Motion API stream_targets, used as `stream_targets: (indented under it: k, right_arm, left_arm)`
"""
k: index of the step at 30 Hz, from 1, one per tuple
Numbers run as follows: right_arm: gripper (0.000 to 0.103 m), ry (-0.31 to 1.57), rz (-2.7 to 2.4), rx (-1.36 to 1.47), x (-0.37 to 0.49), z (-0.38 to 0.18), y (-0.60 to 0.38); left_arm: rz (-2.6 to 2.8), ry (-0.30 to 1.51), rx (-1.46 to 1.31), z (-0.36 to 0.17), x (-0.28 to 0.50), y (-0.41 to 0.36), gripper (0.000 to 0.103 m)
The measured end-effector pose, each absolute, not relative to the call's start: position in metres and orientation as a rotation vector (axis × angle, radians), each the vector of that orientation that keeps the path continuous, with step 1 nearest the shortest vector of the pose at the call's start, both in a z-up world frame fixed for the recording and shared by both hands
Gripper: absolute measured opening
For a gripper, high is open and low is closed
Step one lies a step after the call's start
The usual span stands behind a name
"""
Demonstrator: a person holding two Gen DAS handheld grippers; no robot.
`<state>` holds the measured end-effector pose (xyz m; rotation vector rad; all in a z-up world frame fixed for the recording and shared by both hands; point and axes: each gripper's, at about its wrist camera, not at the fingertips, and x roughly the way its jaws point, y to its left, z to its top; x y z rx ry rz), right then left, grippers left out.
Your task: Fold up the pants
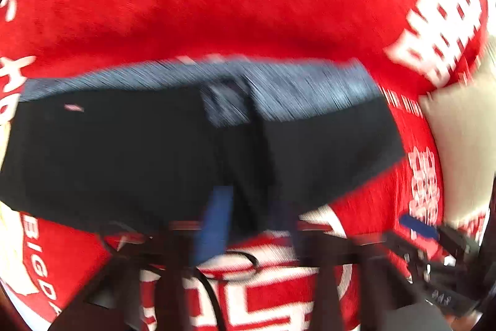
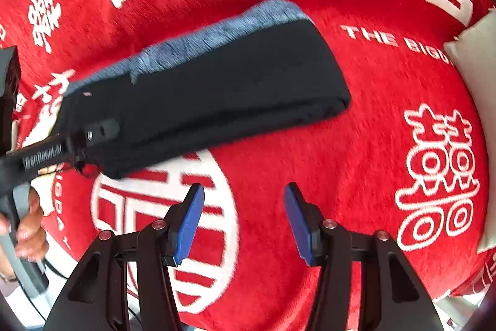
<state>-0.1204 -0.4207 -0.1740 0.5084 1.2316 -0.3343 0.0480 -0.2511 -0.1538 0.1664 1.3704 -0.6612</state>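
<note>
Lying folded on a red cloth (image 1: 235,20) printed with white characters, the pants (image 1: 130,151) fill the middle of the left wrist view as a long dark bundle, with a blue-grey band (image 1: 279,82) showing along their far edge. This view is heavily blurred. The left gripper (image 1: 248,219) sits at the near edge of the bundle; one blue pad (image 1: 214,225) shows against the dark fabric, the other is hard to make out, and from the blur alone I cannot tell whether the pads touch the cloth. Off to the right, a pale cushion (image 1: 458,145) lies on the red cloth, and part of the right gripper (image 1: 418,227) shows at the lower right corner with a blue pad.

In the right wrist view the picture is sharper. The pants (image 2: 217,89) lie as a folded strip running from the left near side up toward the far right, flat on the red cloth (image 2: 356,160). The right gripper (image 2: 245,219) hangs on the near side of the bundle with its jaws spread, nothing between the blue pads, clear of the fabric. At the left edge the left gripper (image 2: 93,132) reaches the near left end of the pants, and a hand (image 2: 28,225) grips its handle. The pale cushion (image 2: 474,51) sits at the far right.
</note>
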Motion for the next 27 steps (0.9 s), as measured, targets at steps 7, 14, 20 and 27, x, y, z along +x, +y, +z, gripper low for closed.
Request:
stream_targets:
  k: [7, 14, 20, 27]
  right_arm:
    - [0.065, 1.187, -0.251, 0.542, -0.09, -0.172, -0.406]
    - [0.065, 1.193, -0.206, 0.57, -0.075, -0.183, -0.38]
    - [0.065, 1.218, -0.199, 0.531, -0.073, -0.185, -0.374]
    - [0.065, 1.217, -0.22, 0.565, -0.077, -0.185, -0.39]
  left_arm:
    - [-0.669, 1.398, 0.087, -0.18, 0.122, -0.261, 0.085]
    - [-0.763, 1.462, 0.145, -0.207, 0.13, -0.287, 0.074]
    - [-0.847, 1.494, 0.132, -0.215, 0.13, -0.302, 0.058]
    - [-0.863, 1.494, 0.023, -0.214, 0.137, -0.301, 0.015]
